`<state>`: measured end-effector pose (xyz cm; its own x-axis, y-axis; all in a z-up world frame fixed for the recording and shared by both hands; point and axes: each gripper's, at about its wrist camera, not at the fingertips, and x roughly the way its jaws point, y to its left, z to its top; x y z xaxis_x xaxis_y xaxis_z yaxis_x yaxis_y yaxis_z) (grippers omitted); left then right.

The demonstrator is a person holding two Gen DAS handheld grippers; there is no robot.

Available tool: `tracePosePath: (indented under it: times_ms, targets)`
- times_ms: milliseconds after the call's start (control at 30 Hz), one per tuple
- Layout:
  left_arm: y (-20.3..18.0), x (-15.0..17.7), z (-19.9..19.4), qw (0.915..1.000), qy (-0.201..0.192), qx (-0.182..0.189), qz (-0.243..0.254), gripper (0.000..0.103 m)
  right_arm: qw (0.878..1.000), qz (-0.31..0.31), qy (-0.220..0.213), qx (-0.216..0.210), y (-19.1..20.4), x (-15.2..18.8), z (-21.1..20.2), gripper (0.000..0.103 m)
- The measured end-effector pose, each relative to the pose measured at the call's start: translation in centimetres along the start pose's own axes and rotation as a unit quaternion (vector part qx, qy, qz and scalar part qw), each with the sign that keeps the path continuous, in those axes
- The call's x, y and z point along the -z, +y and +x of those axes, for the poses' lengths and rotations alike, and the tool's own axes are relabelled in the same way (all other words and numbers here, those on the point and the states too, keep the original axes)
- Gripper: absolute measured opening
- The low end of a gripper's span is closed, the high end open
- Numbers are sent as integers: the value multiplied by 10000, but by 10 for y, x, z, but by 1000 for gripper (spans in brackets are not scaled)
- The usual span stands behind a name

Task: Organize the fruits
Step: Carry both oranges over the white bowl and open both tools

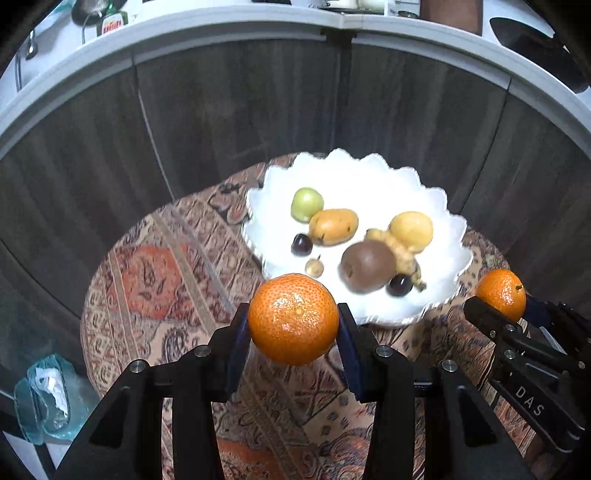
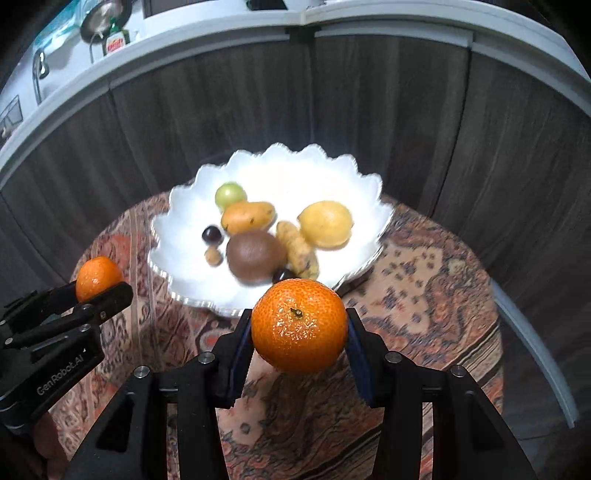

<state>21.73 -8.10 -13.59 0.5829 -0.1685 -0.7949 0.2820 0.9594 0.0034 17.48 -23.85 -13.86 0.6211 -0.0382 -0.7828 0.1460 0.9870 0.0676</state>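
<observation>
My left gripper (image 1: 293,325) is shut on an orange mandarin (image 1: 293,319), held above the patterned tablecloth just in front of a white scalloped bowl (image 1: 436,295). My right gripper (image 2: 299,332) is shut on a second mandarin (image 2: 299,325), also just before the bowl (image 2: 177,236). Each gripper shows in the other's view: the right one (image 1: 498,308) at the bowl's right, the left one (image 2: 98,286) at its left. The bowl holds a green fruit (image 1: 306,204), a yellow-orange fruit (image 1: 334,226), a yellow lemon (image 1: 412,230), a brown kiwi (image 1: 367,266), a ginger-like root (image 1: 404,258) and dark cherries (image 1: 301,244).
The round table wears a red and beige patterned cloth (image 1: 155,280). Dark wood cabinet fronts (image 1: 221,118) with a white countertop (image 1: 184,33) rise close behind it. A glass container (image 1: 48,398) sits low at the left.
</observation>
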Motion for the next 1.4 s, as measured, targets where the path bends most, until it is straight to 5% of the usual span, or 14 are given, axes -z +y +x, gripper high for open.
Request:
tracePosePath:
  times_ms: [600,1400]
  targets:
    - [-17,-46,24,9999,116,88,-75,44,9999,-113,-93,-67,-25,-59,18,48]
    - [-8,-50,78,9983,561,121,-109,48,9993,-165,299,-129,-25,-66,73,49]
